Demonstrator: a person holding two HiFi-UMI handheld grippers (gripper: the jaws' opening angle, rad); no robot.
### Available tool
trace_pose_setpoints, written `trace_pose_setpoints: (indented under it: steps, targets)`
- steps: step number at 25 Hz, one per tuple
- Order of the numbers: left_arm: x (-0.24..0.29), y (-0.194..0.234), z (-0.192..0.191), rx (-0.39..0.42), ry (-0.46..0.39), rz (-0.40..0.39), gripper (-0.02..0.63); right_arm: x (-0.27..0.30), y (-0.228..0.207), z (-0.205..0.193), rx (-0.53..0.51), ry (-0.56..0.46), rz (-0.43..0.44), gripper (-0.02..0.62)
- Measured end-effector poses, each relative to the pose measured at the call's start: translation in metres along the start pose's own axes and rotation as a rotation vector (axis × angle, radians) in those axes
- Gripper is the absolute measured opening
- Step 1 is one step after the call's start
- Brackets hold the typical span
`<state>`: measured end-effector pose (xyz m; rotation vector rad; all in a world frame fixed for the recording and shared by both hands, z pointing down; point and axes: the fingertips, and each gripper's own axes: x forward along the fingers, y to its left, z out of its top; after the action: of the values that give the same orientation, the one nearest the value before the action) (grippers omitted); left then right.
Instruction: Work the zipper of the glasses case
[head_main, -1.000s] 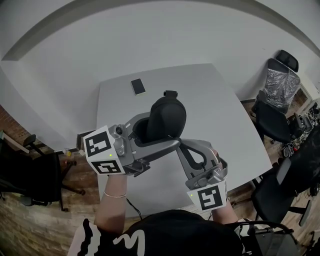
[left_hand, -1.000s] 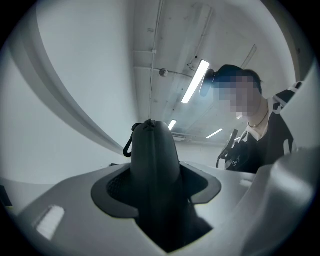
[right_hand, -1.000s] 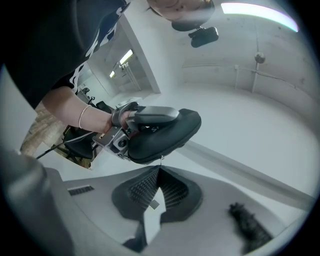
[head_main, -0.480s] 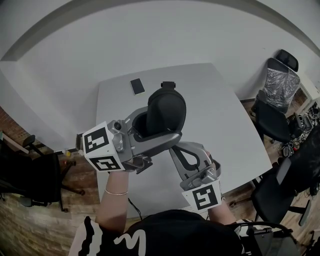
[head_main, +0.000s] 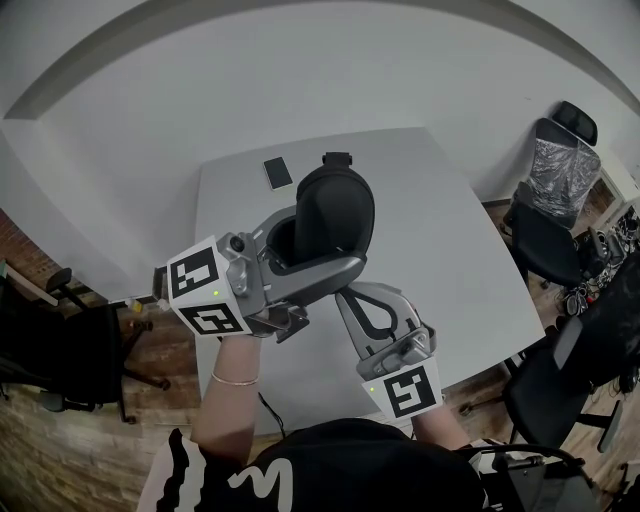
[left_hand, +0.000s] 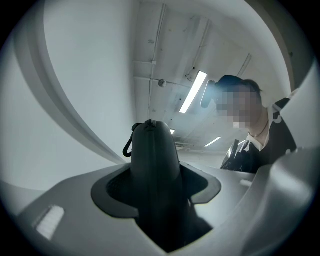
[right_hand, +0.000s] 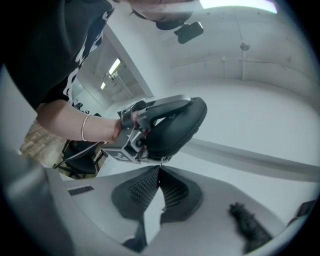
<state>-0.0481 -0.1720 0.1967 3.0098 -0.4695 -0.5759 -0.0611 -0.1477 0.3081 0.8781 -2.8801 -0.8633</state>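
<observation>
A black glasses case (head_main: 335, 220) is held up above the table, between the jaws of my left gripper (head_main: 325, 247). In the left gripper view the case (left_hand: 155, 170) stands upright between the pads, its small loop at the top, and the jaws are shut on it. My right gripper (head_main: 345, 295) reaches up from below to the case's lower edge. In the right gripper view its pads meet at their tips (right_hand: 159, 169), right under the case (right_hand: 175, 125), on a small silvery zipper pull (right_hand: 160, 160).
A phone (head_main: 277, 172) lies near the far left corner of the grey table (head_main: 430, 200). Black office chairs (head_main: 555, 225) stand to the right of the table. A brick floor and another chair show at the left.
The left gripper has tipped the case slightly upward. The right gripper has rolled a little and shifted left beneath the case.
</observation>
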Motion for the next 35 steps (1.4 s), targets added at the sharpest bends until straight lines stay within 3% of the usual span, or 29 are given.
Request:
trace_pose_setpoints:
  steps: [11, 17, 22, 27, 31, 35]
  targets:
    - [0.003, 0.0, 0.002, -0.007, -0.035, 0.001, 0.272, 0.007, 0.011, 0.002, 0.115, -0.027, 0.027, 0.005]
    - [-0.001, 0.004, -0.001, 0.027, -0.021, 0.058, 0.273, 0.012, 0.017, -0.004, 0.229, -0.009, 0.045, 0.005]
    - [-0.009, 0.006, 0.003, 0.12, -0.024, 0.14, 0.278, 0.015, 0.016, -0.004, 0.345, -0.024, 0.032, 0.005]
    - [-0.038, 0.011, 0.021, 0.242, -0.082, 0.291, 0.278, 0.008, 0.012, -0.014, 0.386, 0.013, 0.016, 0.005]
    - [-0.06, 0.016, 0.011, 0.303, -0.079, 0.417, 0.278, -0.003, -0.019, -0.019, 0.407, 0.028, -0.078, 0.005]
    - [-0.073, 0.018, -0.022, 0.316, -0.013, 0.488, 0.279, -0.012, -0.052, -0.008, 0.392, -0.005, -0.164, 0.005]
